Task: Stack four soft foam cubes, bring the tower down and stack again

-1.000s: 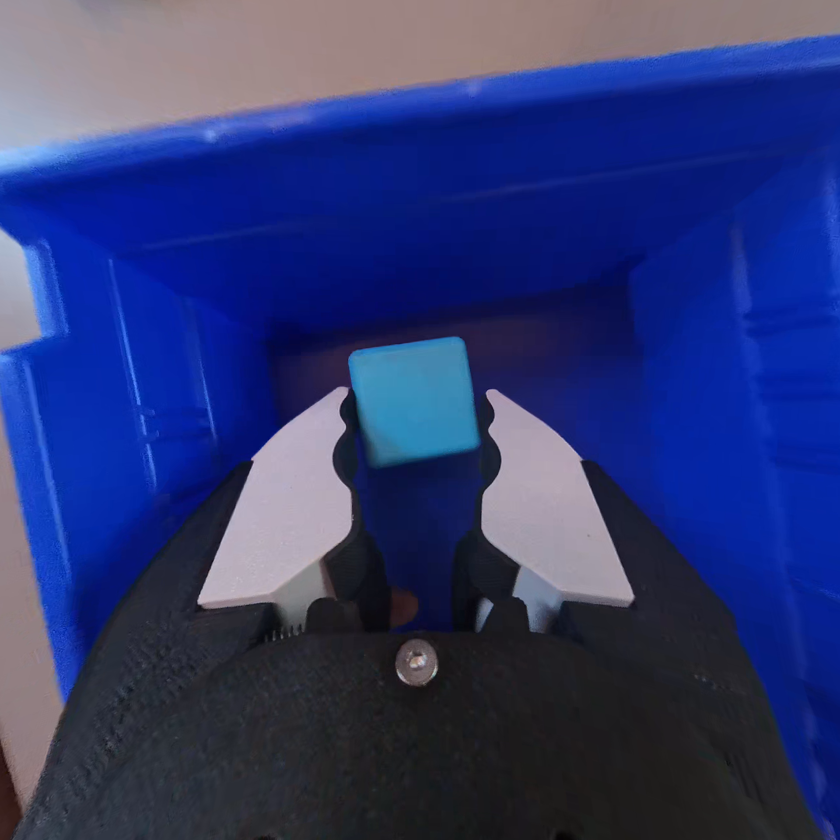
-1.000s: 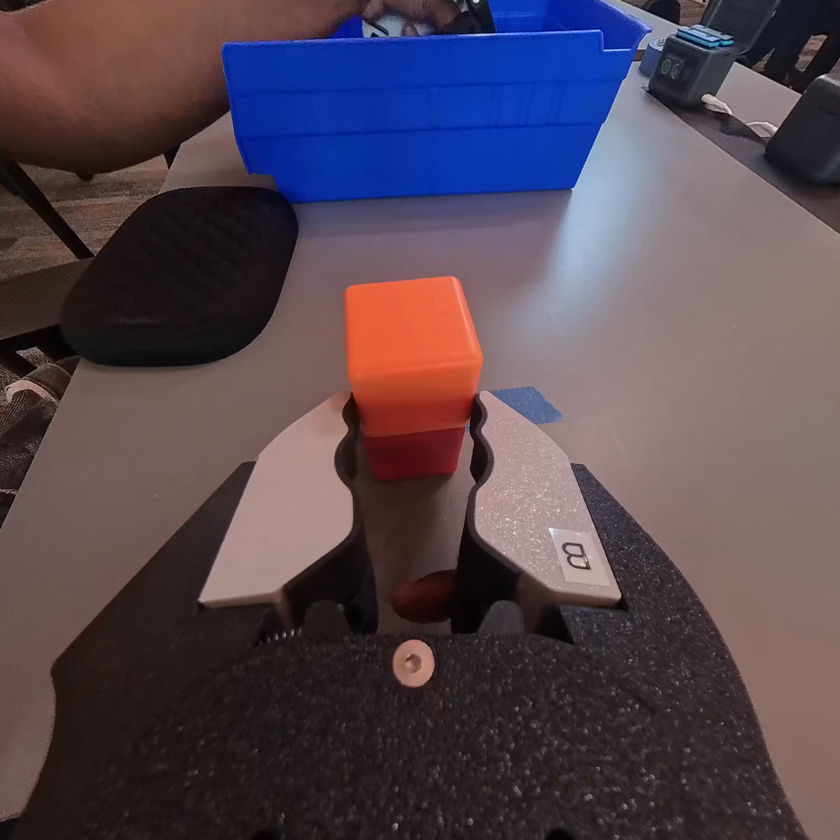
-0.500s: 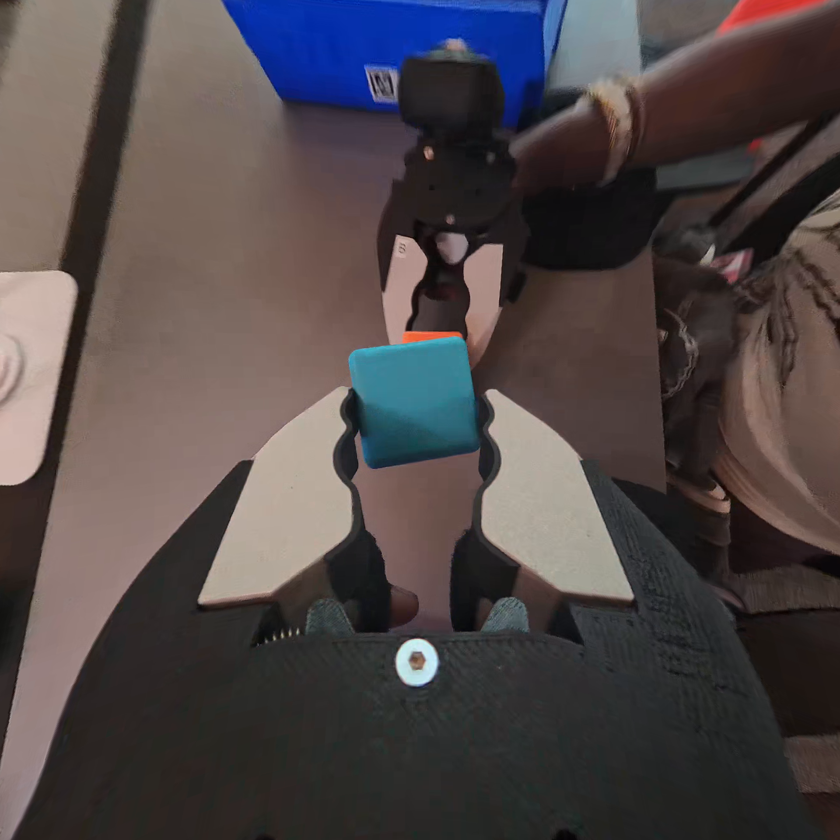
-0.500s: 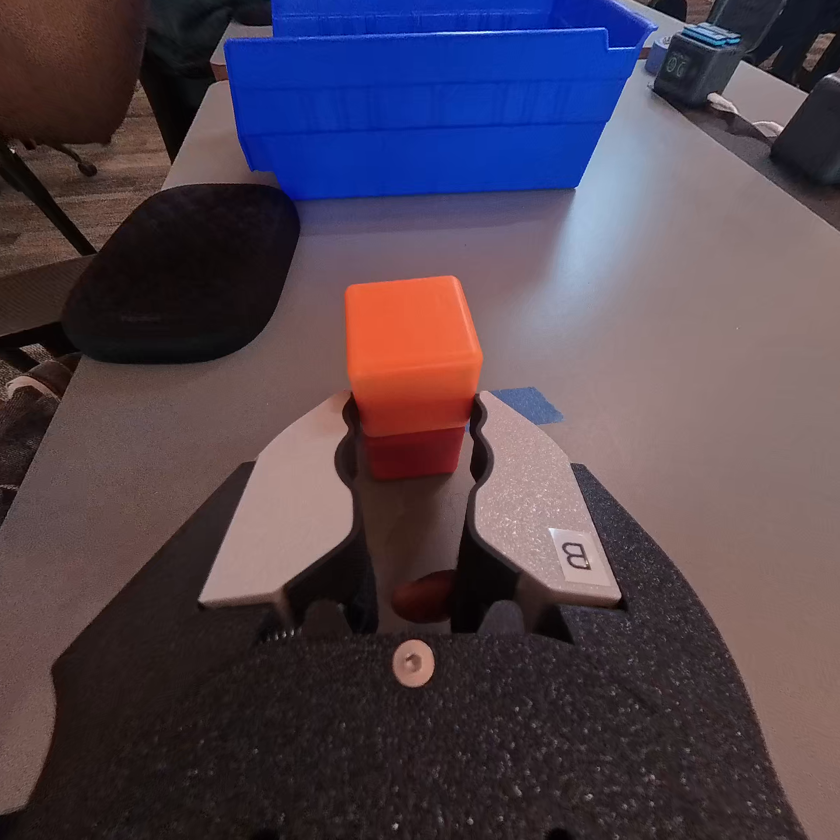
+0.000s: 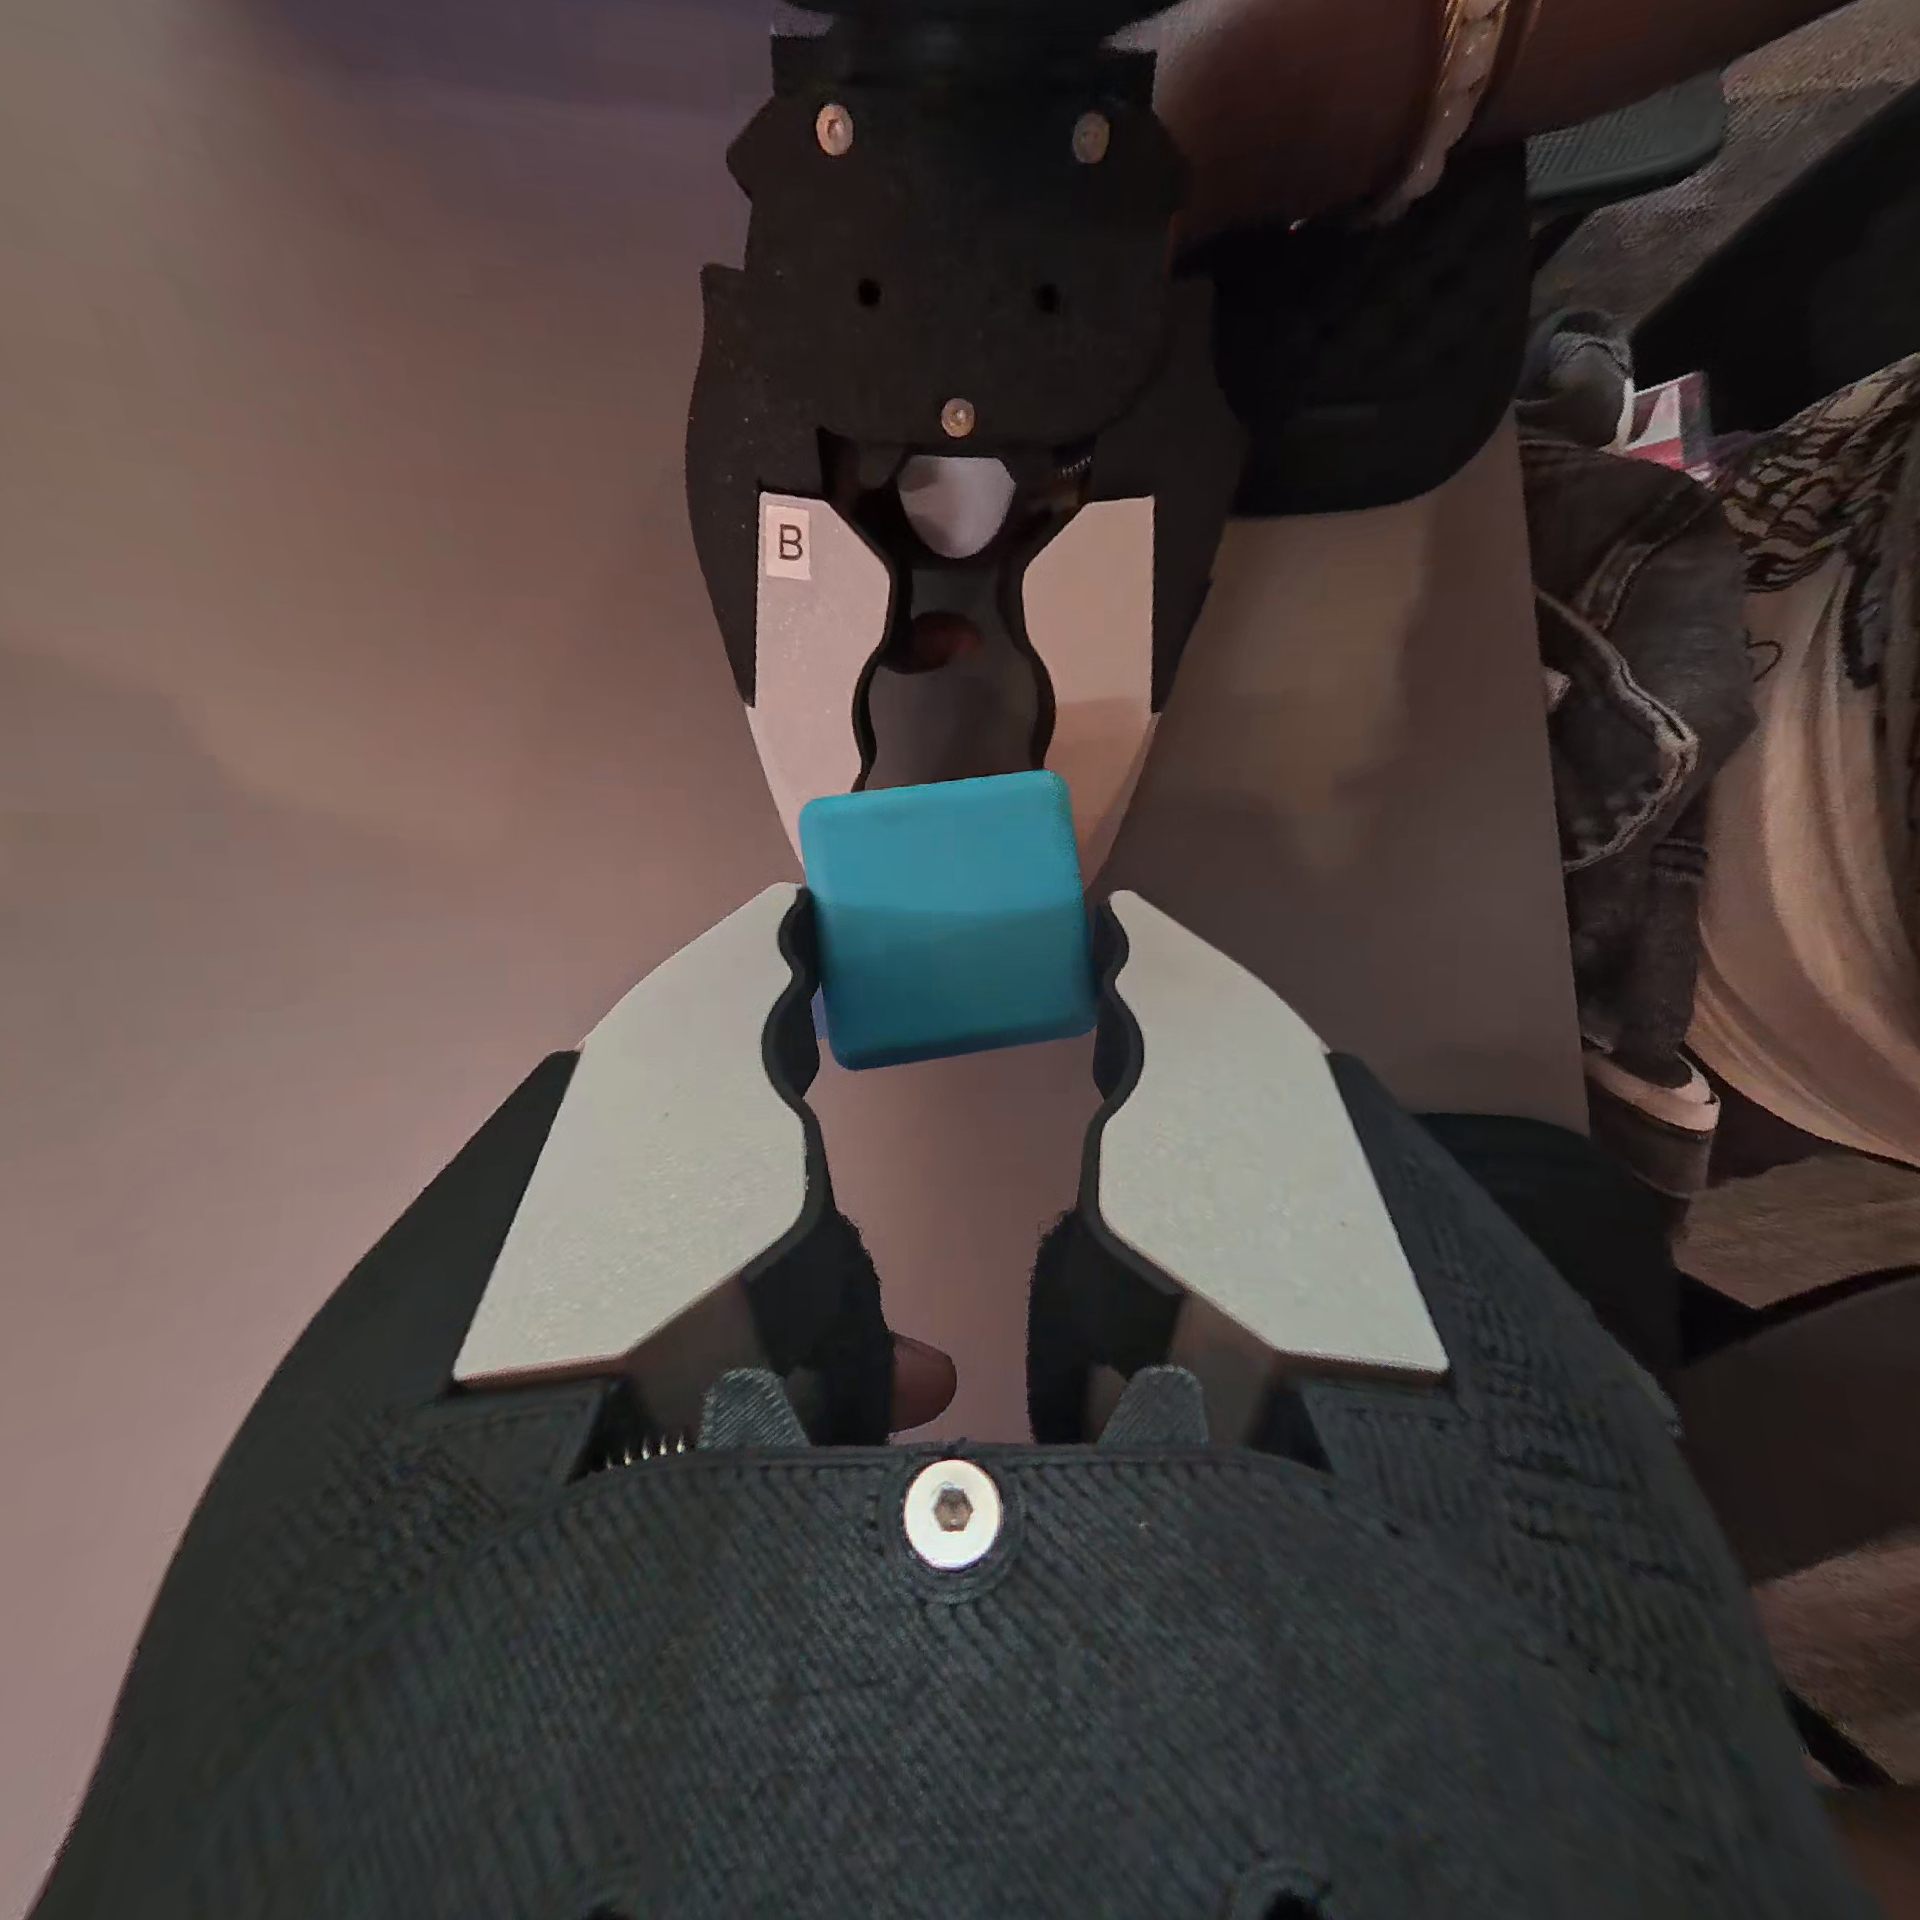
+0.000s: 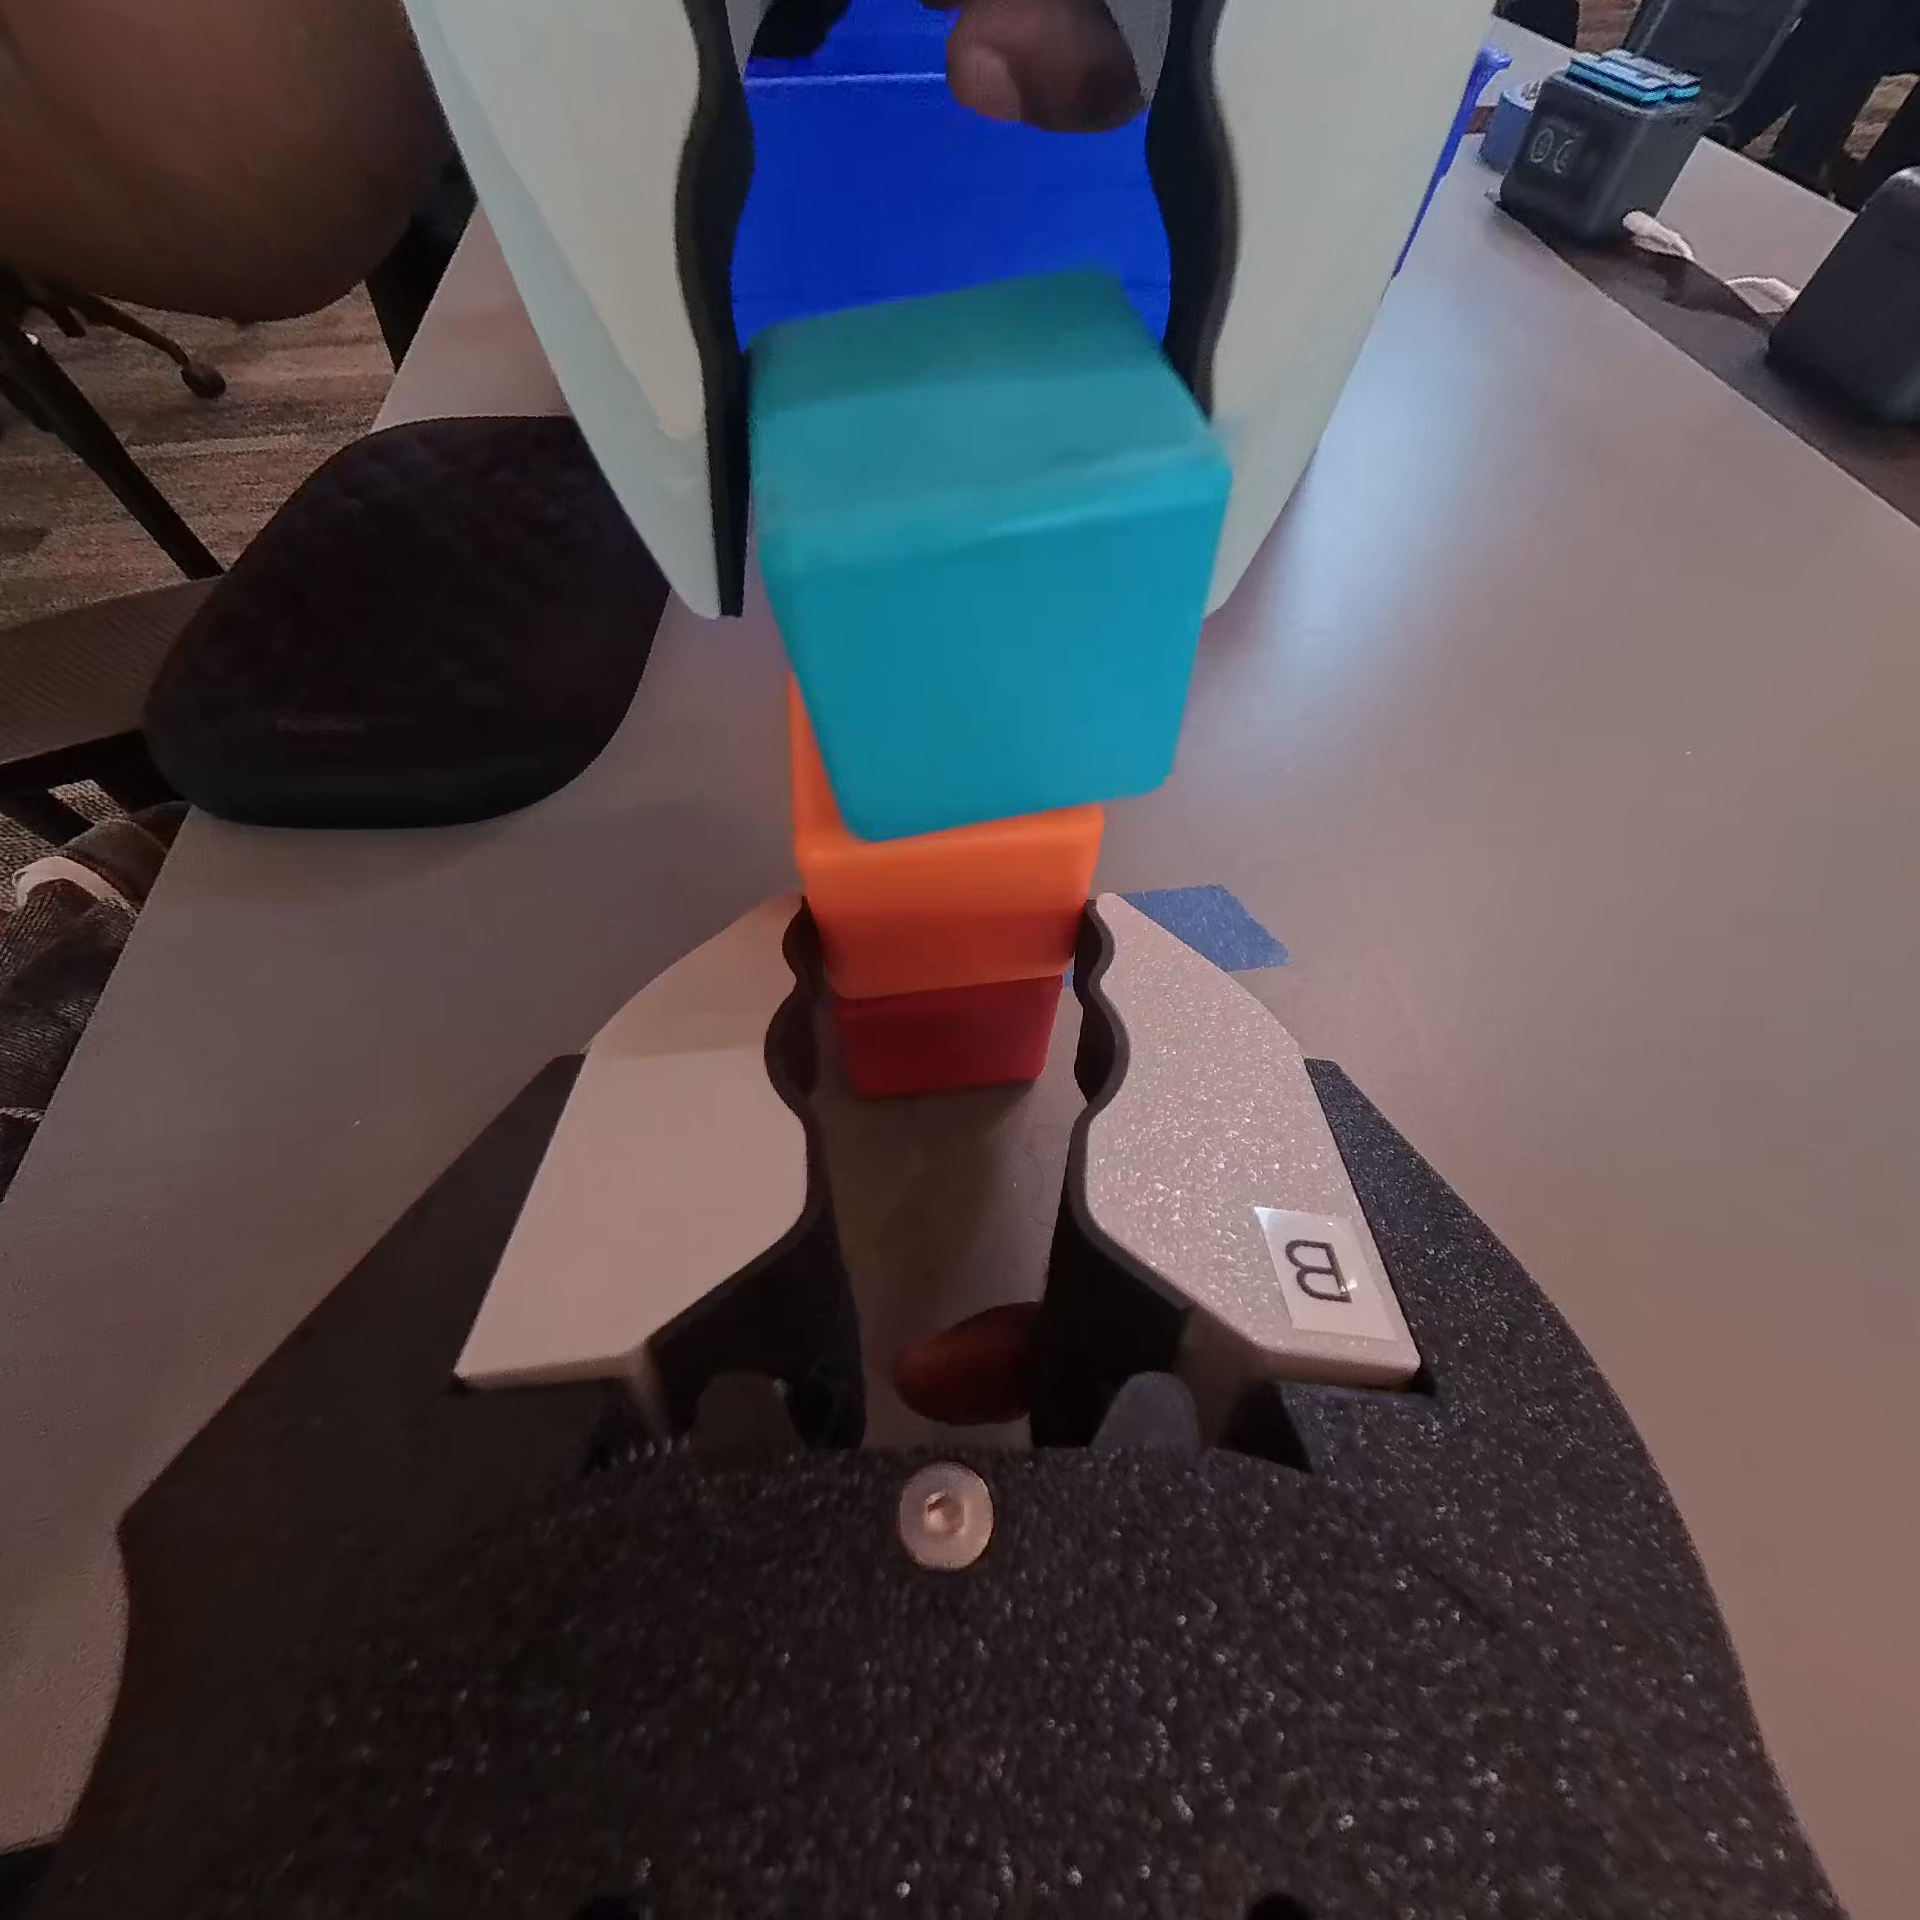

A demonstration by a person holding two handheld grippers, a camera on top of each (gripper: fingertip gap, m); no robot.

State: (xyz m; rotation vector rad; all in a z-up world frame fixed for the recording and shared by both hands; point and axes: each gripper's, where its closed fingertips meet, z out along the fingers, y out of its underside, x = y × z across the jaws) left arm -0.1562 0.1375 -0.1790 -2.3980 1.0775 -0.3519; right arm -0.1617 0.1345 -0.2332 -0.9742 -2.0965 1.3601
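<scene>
My left gripper is shut on a teal foam cube, which sits slightly tilted between its fingertips. In the right wrist view this teal cube hangs in the left gripper just over an orange cube. The orange cube sits on a red cube on the grey table. I cannot tell if the teal cube touches the orange one. My right gripper is shut on the lower sides of the orange cube. It also shows facing me in the left wrist view.
A blue bin stands at the far end of the table behind the stack. A black padded case lies at the left edge. Blue tape marks the table right of the stack. Grey devices sit far right. The gap from one gripper's tips to the other's is roughly 6 cm.
My left gripper has carried the teal cube out of the blue bin and over to the orange and red stack. The right gripper has stayed shut on the orange cube.
</scene>
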